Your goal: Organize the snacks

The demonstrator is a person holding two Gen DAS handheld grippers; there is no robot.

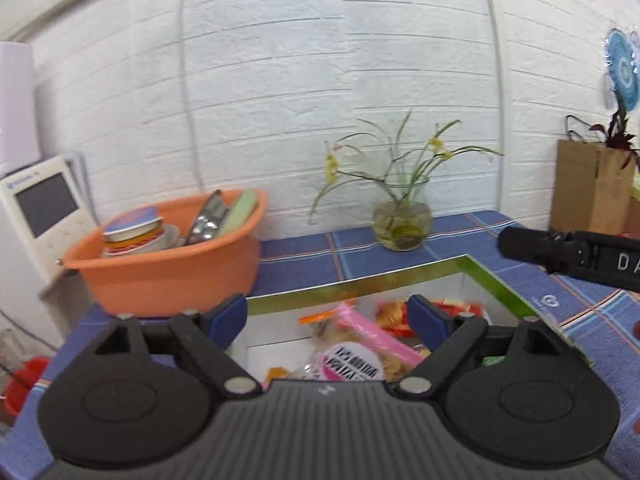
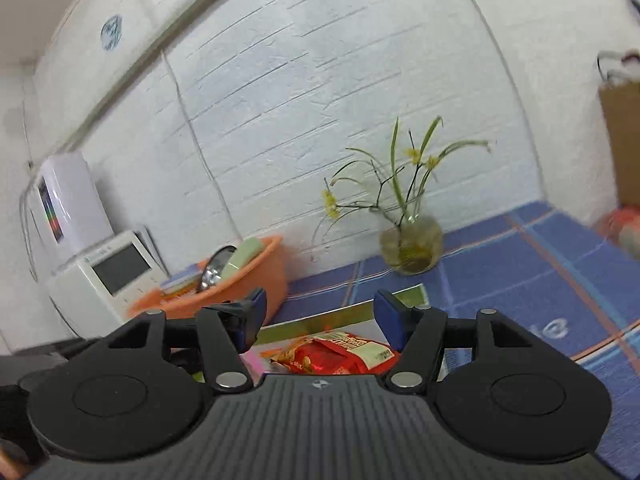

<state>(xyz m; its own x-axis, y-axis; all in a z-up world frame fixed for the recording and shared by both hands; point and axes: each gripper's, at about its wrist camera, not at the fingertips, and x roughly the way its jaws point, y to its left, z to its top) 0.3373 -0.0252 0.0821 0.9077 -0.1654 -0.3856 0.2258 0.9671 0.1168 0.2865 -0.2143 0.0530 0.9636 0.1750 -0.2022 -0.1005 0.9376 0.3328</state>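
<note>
My left gripper (image 1: 326, 318) stood wide open with nothing between its blue pads, poised over the white box (image 1: 494, 280) with the green-gold rim on the blue checked tablecloth (image 1: 532, 240). My right gripper (image 2: 318, 314) was just as wide and held nothing either, above the same box.

Little of the writing could be made out. In the left view a snack bag with a pink strip (image 1: 370, 334) lay in the box, its round white label carrying bold black characters too blurred for me to read. Off to the right the other gripper's black body showed the white letters "DA" before the frame cut them off. In the right view a red snack packet (image 2: 340, 354) lay in the box with a pale label, its print illegible, and pale letters on the tablecloth ended in what looked like "le".

The left view alone showed the brown paper bag (image 1: 588, 188) with a dark-leaved plant and the blue round decoration on the wall. The right view alone showed the tall white appliance behind the small screen. Both showed the orange basin (image 1: 168, 264) of dishes and the glass vase (image 1: 402, 224) of yellow flowers.
</note>
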